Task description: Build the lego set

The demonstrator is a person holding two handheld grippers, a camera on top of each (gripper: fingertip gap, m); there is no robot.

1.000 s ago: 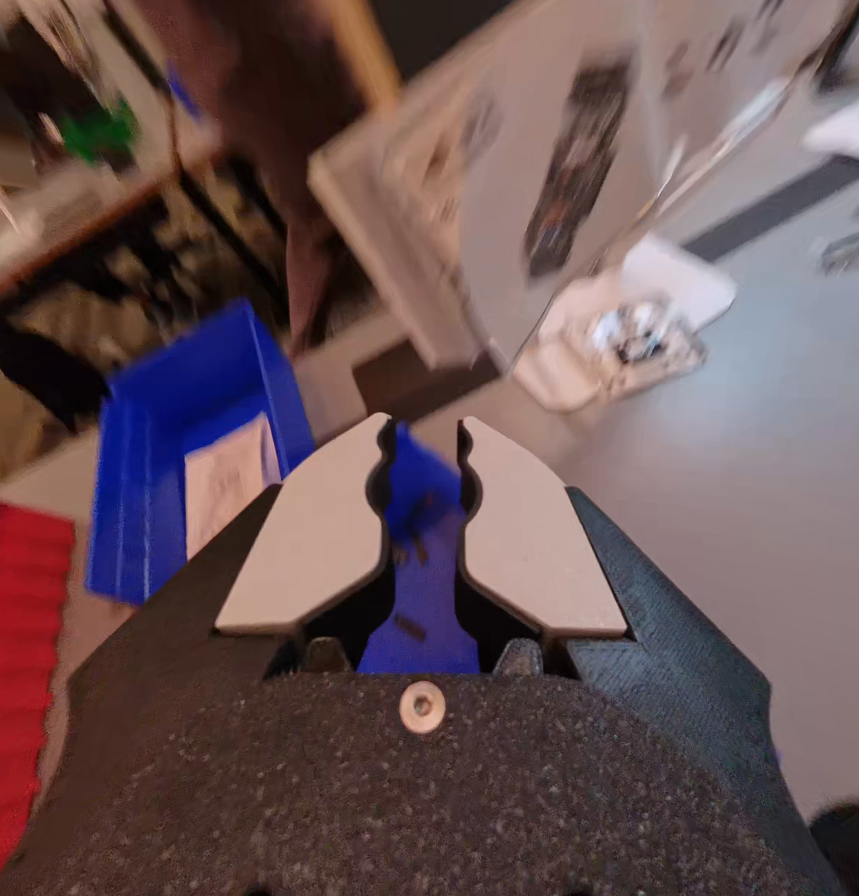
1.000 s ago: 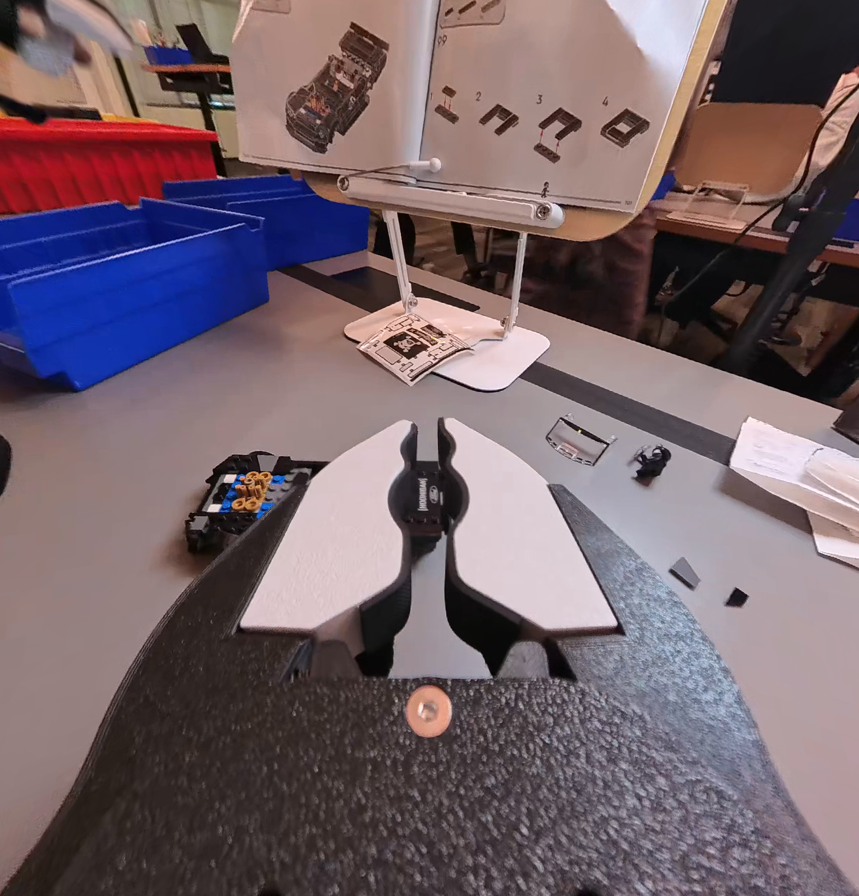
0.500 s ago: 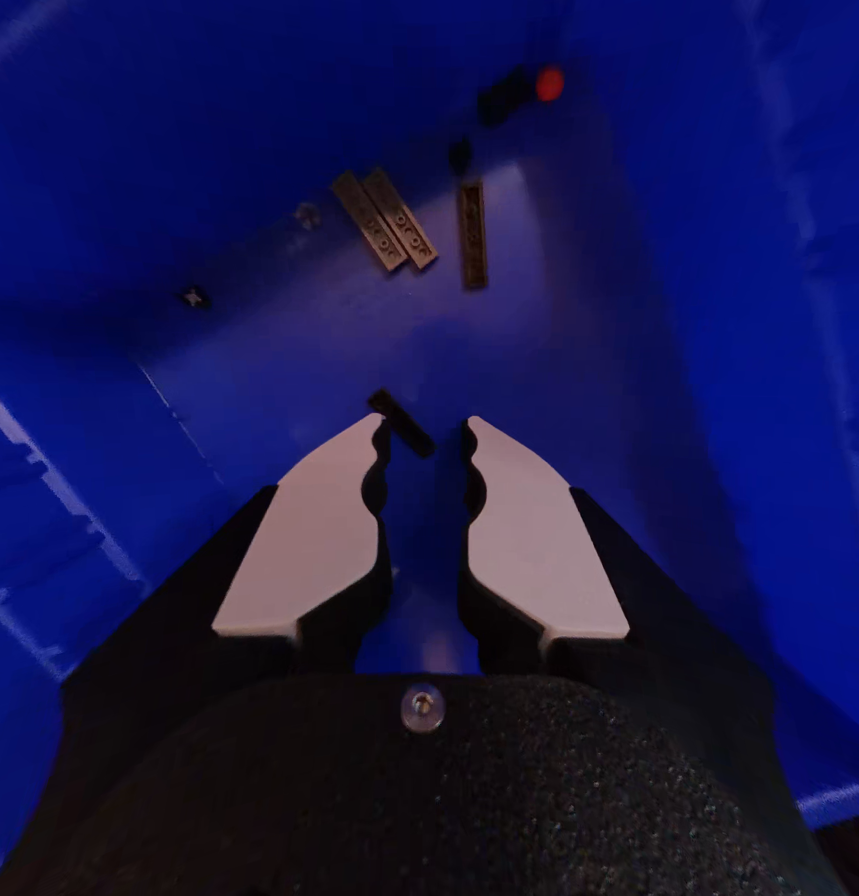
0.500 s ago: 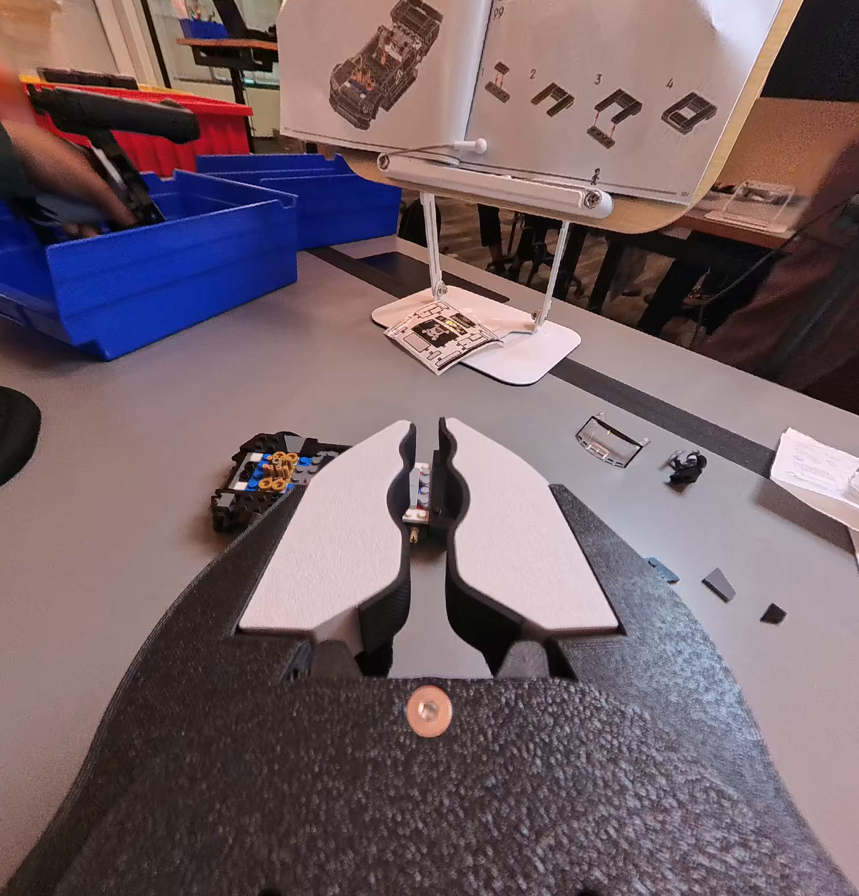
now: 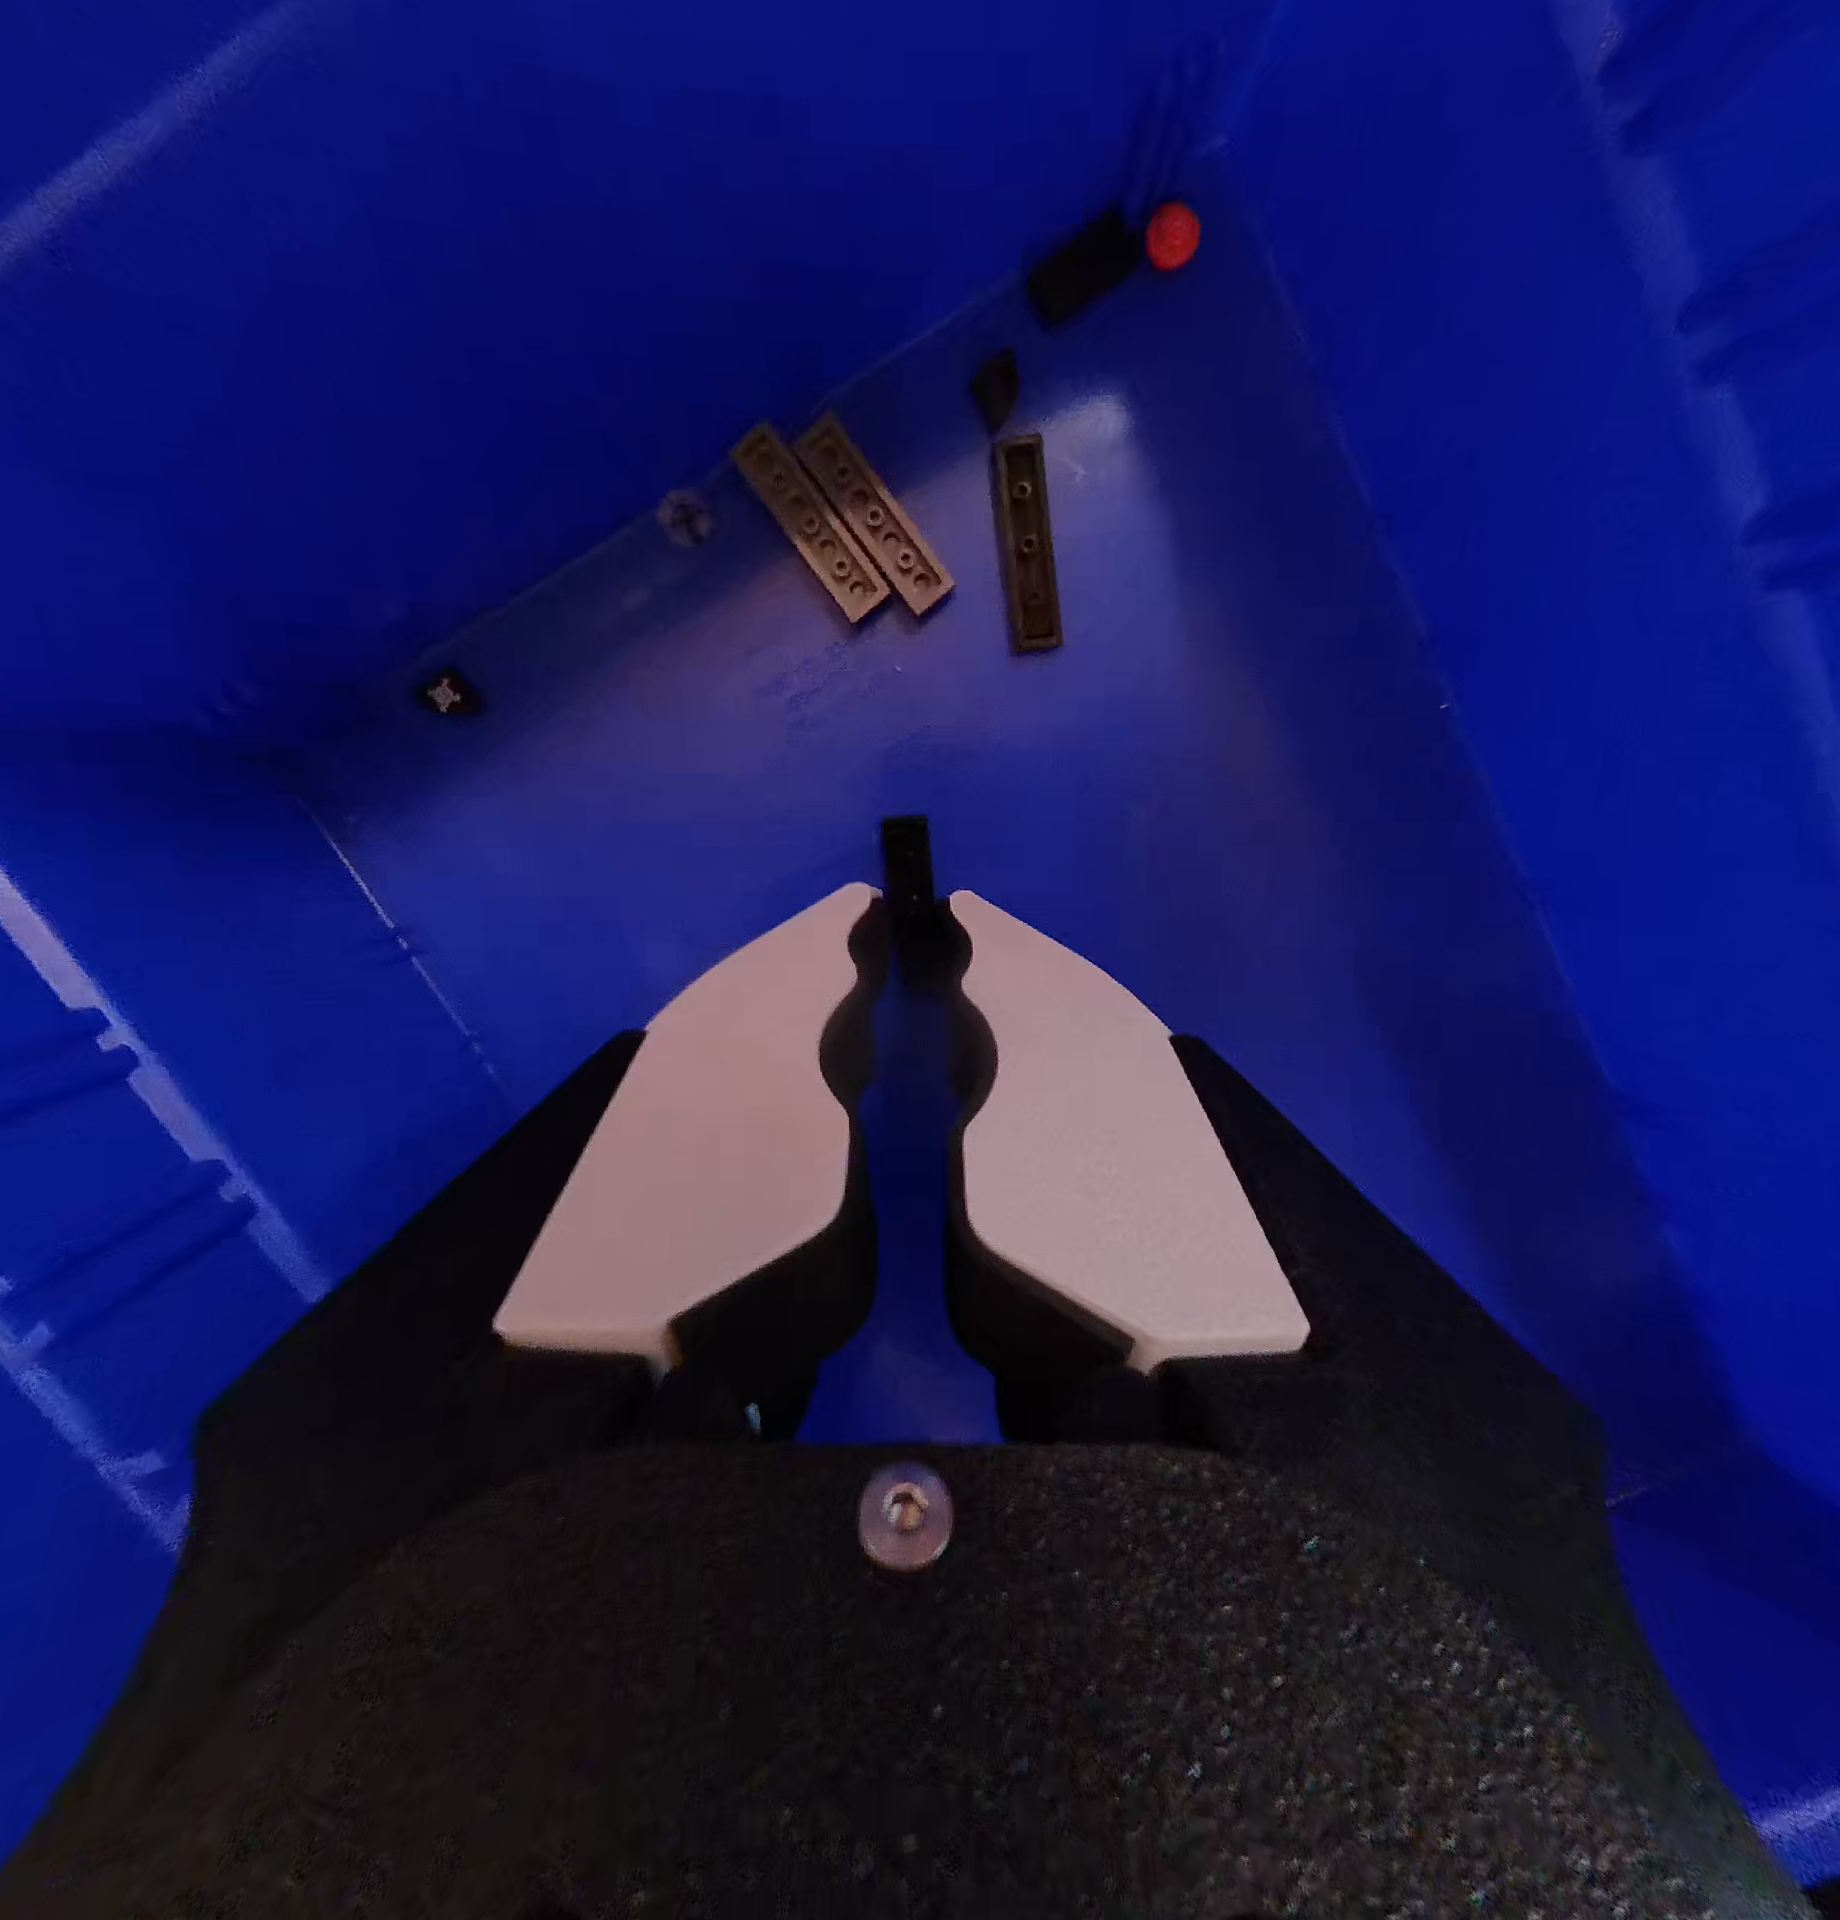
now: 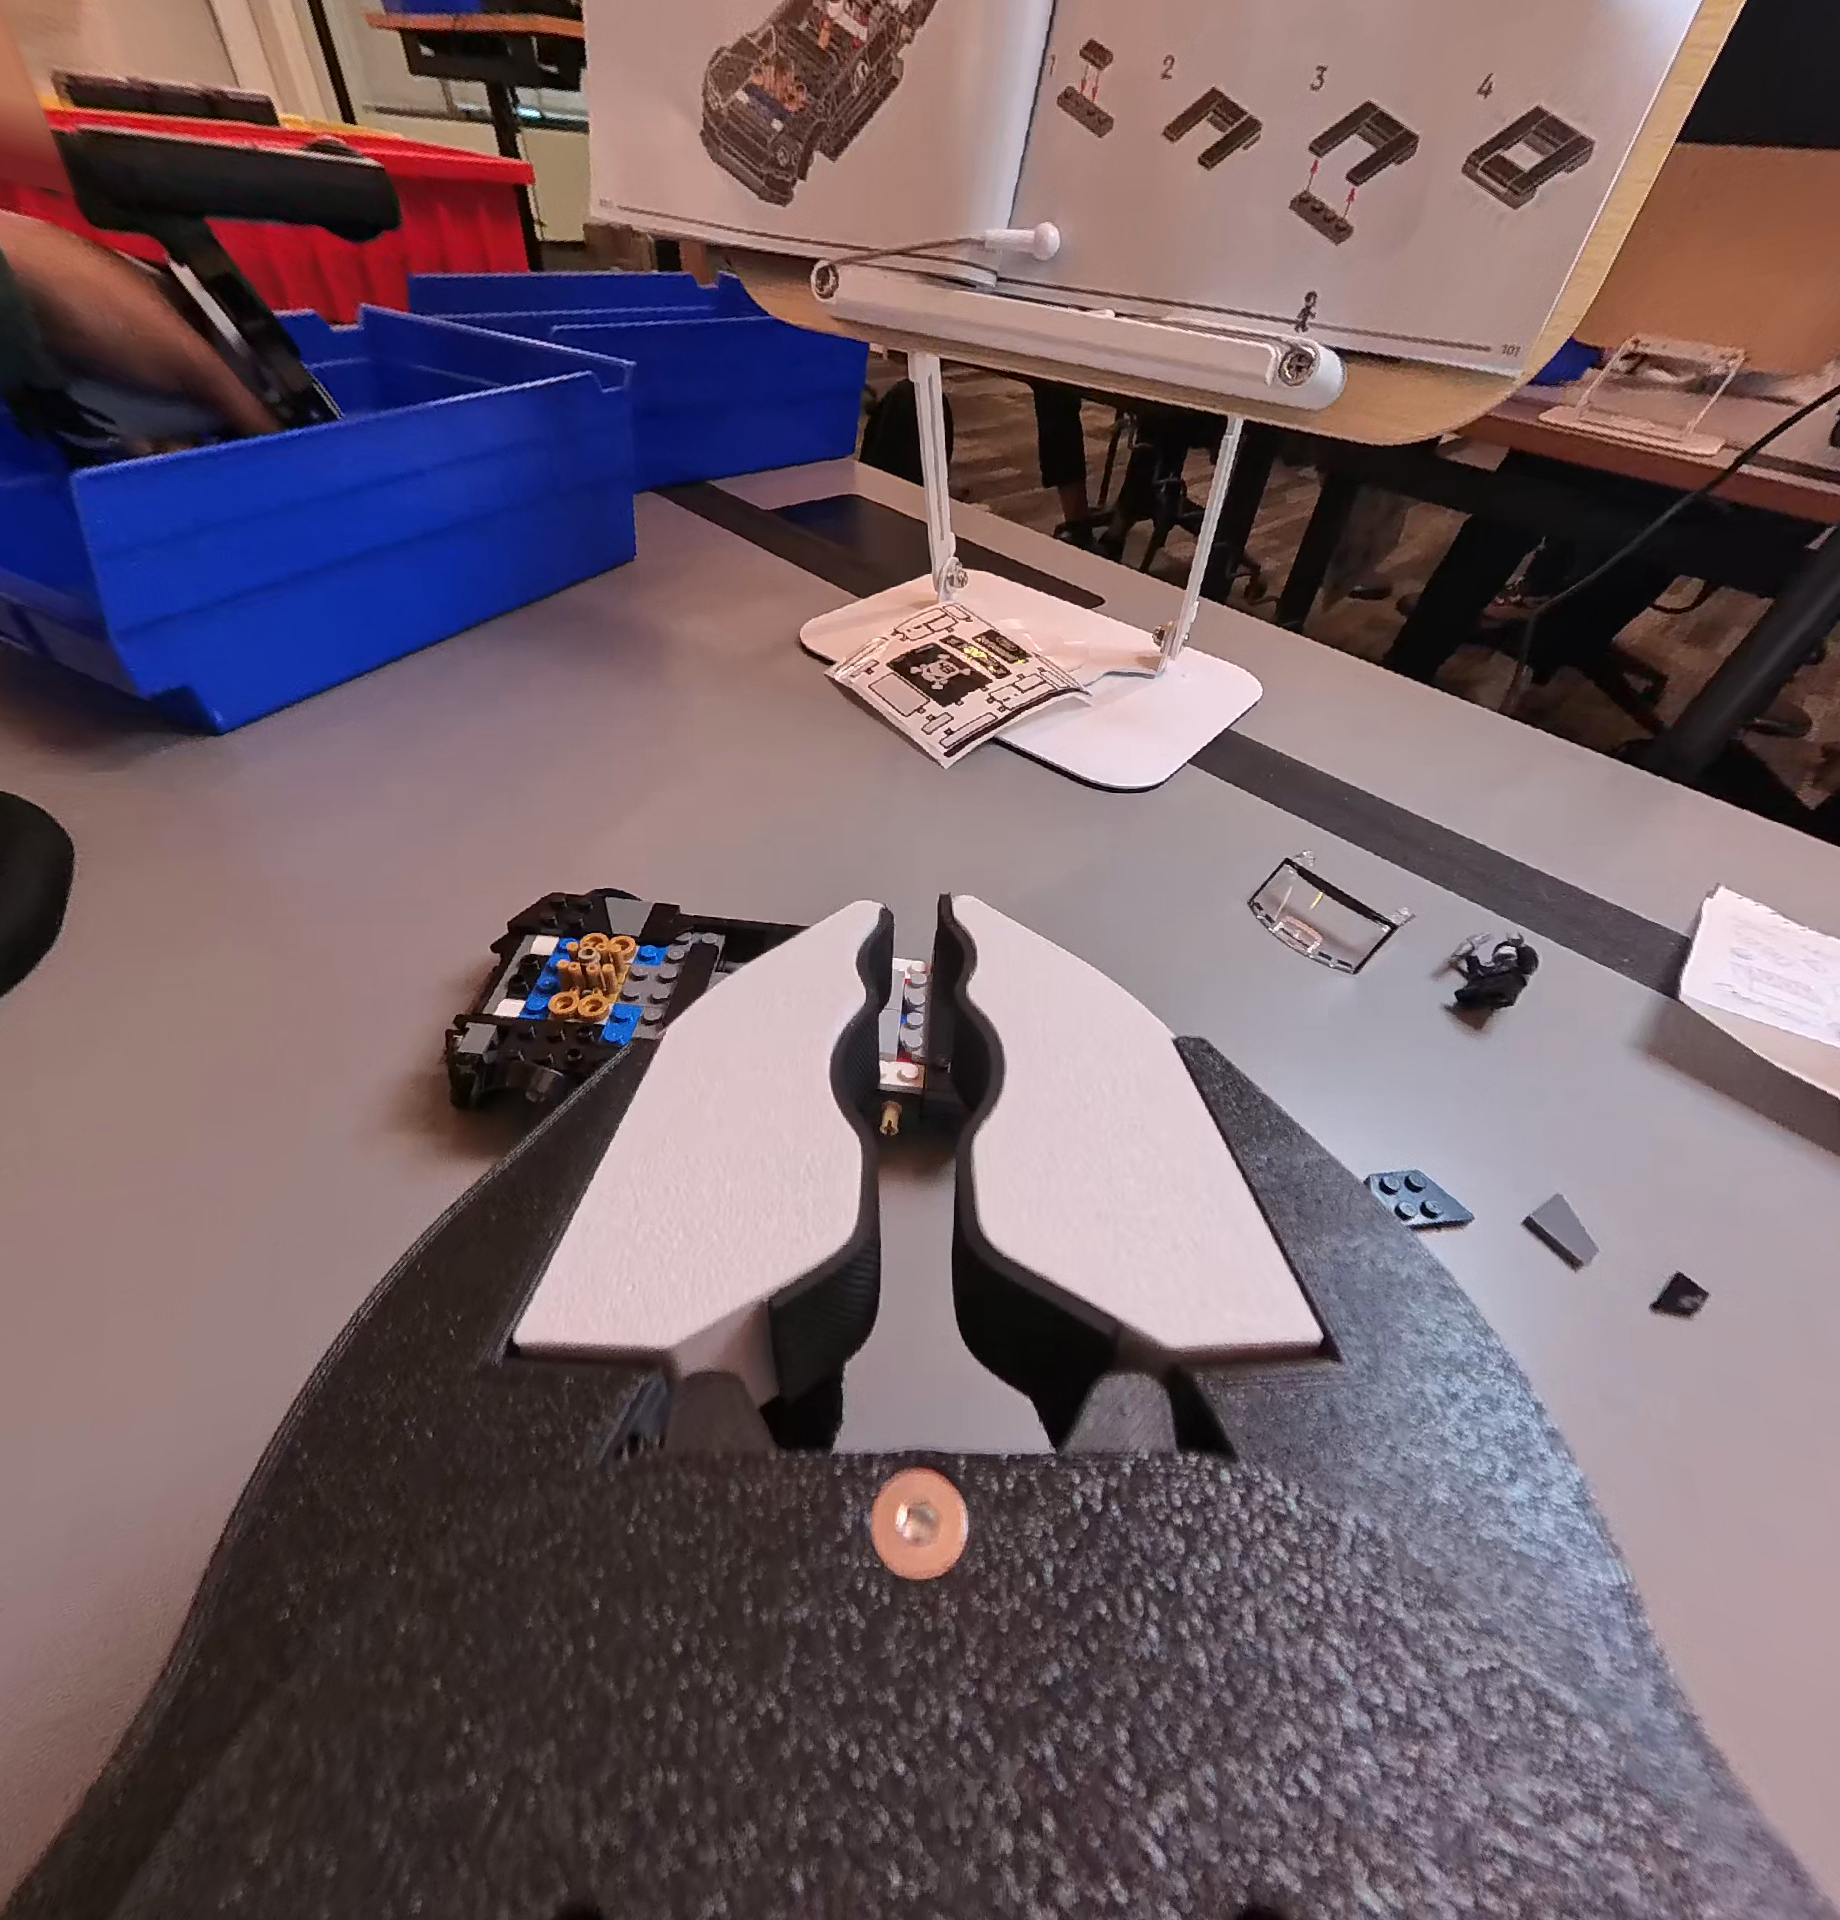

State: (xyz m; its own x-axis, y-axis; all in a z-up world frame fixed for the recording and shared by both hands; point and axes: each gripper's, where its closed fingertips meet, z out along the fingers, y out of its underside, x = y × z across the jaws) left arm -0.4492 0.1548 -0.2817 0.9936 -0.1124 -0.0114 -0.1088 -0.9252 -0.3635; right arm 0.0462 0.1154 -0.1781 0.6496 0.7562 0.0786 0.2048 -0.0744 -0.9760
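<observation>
The left gripper [image 5: 914, 902] is deep inside a blue bin [image 5: 1518, 727], pointing down at the floor of it. The blue walls stand close on both sides, so there is little room to move sideways. Its fingers [image 5: 750, 1122] are pinched on a thin black piece [image 5: 908, 868] that sticks out past the tips. Farther off on the bin floor lie two grey strips [image 5: 838, 535] side by side, one more strip [image 5: 1027, 542] just beside them, and a red round piece [image 5: 1172, 235] in the far corner.

The right gripper [image 6: 914, 914] hangs low over the grey surface [image 6: 376, 810], with lots of open room around it. Its fingers [image 6: 1103, 1143] are clamped on a small built piece [image 6: 911, 1023] of grey, white and black bricks. I think it is lifted off the surface, but that is hard to see. The half-built car base [image 6: 573, 997] sits just left of the fingers. To the right lie a clear windshield piece [image 6: 1316, 914] and a few small dark bricks [image 6: 1415, 1210], well apart. The instruction stand [image 6: 1103, 707] is at the back.
</observation>
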